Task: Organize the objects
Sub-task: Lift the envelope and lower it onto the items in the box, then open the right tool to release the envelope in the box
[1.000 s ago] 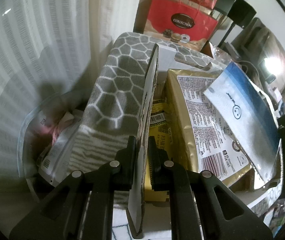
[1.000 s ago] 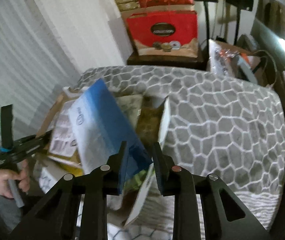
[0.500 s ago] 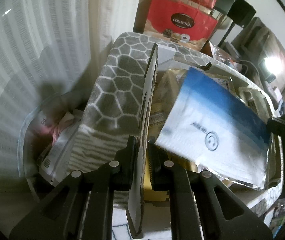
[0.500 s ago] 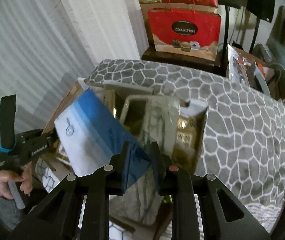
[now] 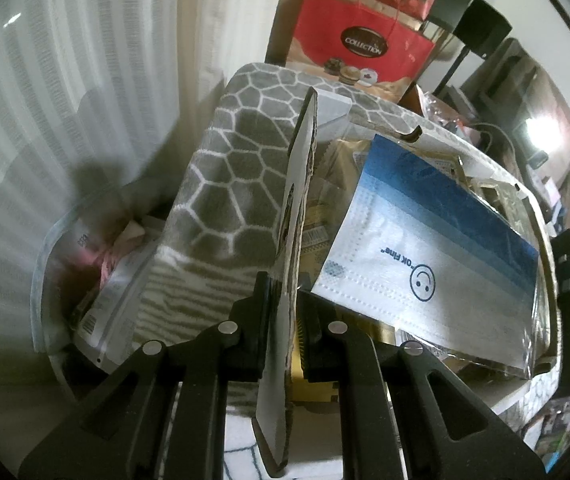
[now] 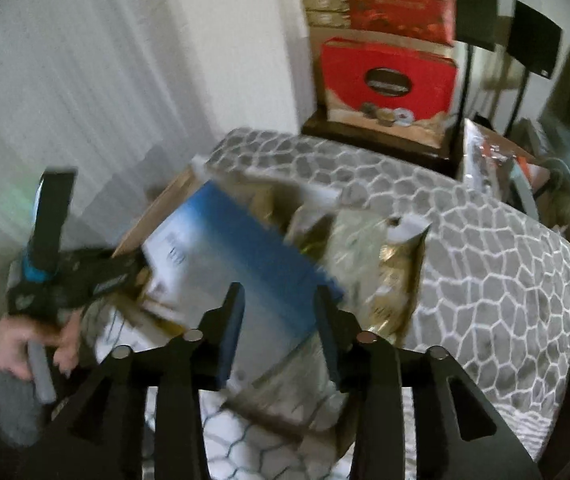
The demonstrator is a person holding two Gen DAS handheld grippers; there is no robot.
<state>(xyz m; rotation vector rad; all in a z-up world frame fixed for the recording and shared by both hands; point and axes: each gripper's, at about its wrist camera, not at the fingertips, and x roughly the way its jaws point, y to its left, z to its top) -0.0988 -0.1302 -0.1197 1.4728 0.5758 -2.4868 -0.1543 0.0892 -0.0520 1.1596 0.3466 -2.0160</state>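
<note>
Left gripper: clamped on the upright flap of a cardboard box, fingers pressed against both faces of the flap. Seen also from the right wrist view, gripped by a hand at lower left.

Right gripper: spread wide, nothing between the fingers. Positioned just above the near corner of the mask pack.

Mask pack: clear-wrapped, blue fading to white, printed with a smiley face and "OK Fine". Lying tilted on top of the box contents, near edge just beside the left gripper's right finger. In the right wrist view: blurred, directly beyond the open fingers; contact cannot be determined.

Gold pouches: standing and leaning inside the box, under and behind the mask pack.

Box location: resting on a grey blanket with a white honeycomb pattern, draped over a raised surface.

Plastic tub: left of the blanket, holding papers and packets.

Red gift bag: behind the blanket, marked "COLLECTION", with red boxes stacked above it.

White curtain: covering the left background.
</note>
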